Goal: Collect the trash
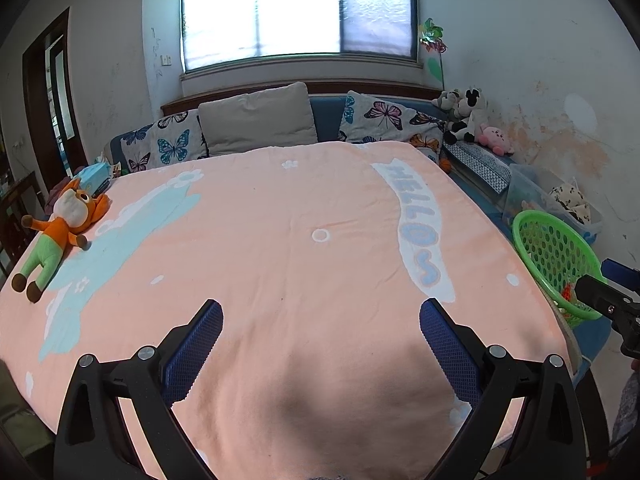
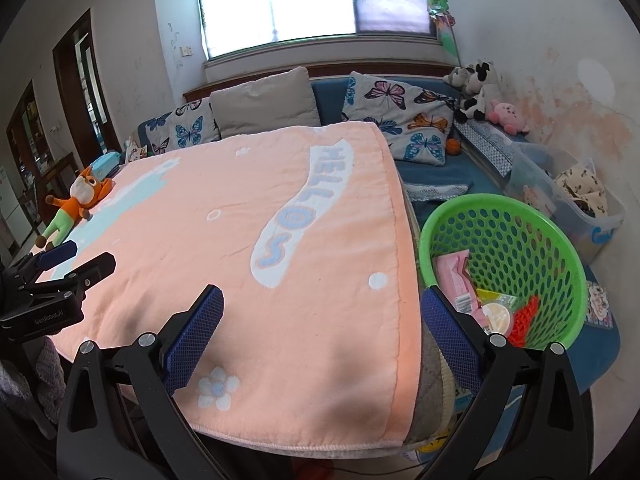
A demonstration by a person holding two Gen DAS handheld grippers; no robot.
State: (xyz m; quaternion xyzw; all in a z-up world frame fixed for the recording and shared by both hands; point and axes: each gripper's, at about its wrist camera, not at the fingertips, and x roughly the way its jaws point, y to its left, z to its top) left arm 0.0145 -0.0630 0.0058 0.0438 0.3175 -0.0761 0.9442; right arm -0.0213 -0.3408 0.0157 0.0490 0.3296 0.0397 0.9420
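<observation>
From the left wrist we see our left tool (image 1: 320, 344) spread wide and empty over the peach blanket (image 1: 280, 240) covering the surface, a plush fox (image 1: 56, 232) at its far left edge. From the right wrist, our right tool (image 2: 322, 336) hangs equally agape at the blanket's right edge, beside the green basket (image 2: 520, 216) holding pink and yellow wrappers (image 2: 472, 292).

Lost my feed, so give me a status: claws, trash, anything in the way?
Both claws open, empty: left claw, right claw. Trash in green basket beside table. Blanket shows no trash; plush toy at far left edge.
</observation>
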